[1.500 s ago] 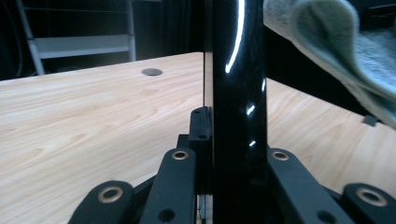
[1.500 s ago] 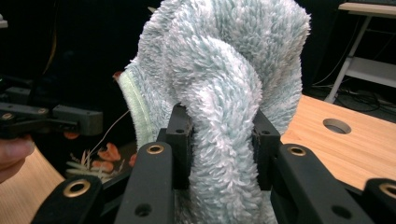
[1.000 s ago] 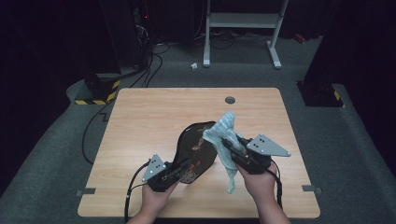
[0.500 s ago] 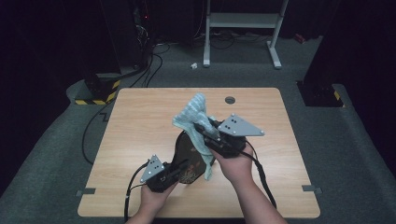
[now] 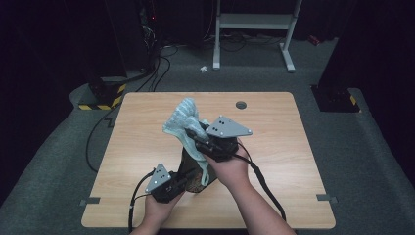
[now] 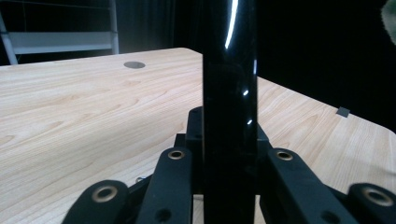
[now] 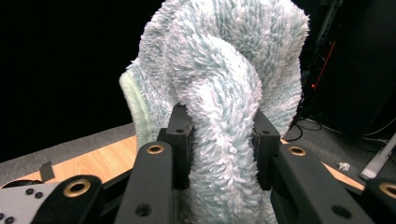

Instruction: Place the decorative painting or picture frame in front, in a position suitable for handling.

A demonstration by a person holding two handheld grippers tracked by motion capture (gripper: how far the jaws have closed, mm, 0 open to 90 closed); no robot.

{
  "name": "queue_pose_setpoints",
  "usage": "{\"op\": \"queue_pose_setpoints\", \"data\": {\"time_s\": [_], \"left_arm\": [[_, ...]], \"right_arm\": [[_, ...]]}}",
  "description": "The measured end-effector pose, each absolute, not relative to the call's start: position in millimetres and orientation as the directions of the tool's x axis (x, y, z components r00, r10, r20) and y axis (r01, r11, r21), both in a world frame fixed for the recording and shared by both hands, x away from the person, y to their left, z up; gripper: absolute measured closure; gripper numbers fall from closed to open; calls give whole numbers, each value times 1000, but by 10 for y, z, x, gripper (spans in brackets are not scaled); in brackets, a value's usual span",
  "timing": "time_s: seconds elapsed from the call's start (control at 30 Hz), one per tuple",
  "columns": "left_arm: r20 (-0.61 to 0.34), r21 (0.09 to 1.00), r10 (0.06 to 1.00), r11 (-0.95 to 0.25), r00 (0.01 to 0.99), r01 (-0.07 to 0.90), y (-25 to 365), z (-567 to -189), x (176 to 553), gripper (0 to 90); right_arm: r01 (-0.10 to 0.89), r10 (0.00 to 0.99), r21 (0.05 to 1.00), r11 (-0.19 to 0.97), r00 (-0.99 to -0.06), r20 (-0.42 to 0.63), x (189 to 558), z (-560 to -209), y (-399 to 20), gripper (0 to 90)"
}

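Note:
A pale blue fluffy cloth point(image 5: 183, 120) is bunched in my right gripper point(image 5: 195, 137), whose jaws are shut on it; its tail hangs down over a glossy black object point(image 5: 192, 164). In the right gripper view the cloth point(image 7: 224, 56) bulges up between the jaws of the right gripper point(image 7: 222, 126). My left gripper point(image 5: 183, 178), near the table's front edge, holds the black object on edge. In the left gripper view the black object point(image 6: 229, 70) rises as a thin shiny slab between the jaws of the left gripper point(image 6: 229, 126), which have just been closing on it.
The wooden table point(image 5: 293, 147) has a round cable hole point(image 5: 241, 105) near its far edge and small tape marks at its front corners. Beyond it, on the dark floor, are a white-legged frame point(image 5: 254, 22), cables and a yellow-black striped block point(image 5: 100, 100).
The right gripper has carried the cloth from the black object's right side up and leftward, over the object's top. The left hand has stayed put with the black object.

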State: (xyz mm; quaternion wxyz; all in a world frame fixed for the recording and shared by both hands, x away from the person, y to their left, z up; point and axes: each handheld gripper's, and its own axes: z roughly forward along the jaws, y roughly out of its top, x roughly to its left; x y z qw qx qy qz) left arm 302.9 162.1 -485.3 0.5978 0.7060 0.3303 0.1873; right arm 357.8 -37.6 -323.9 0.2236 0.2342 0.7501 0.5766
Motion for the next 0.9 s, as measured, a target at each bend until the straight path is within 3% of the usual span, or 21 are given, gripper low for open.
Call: {"op": "queue_pose_setpoints", "data": {"time_s": [0.53,0.67,0.9], "left_arm": [[-107,971,689,-82,717,224,1620,-4860,3022,792],[-110,970,689,-82,716,227,1619,-4860,3019,794],[-88,972,698,-96,711,215,1602,-4856,3009,792]], "right_arm": [[234,717,954,185,-696,32,3933,-3487,-881,681],[224,724,956,191,-690,17,3902,-3475,-884,682],[142,647,966,216,-762,-33,3651,-3274,-548,682]]}}
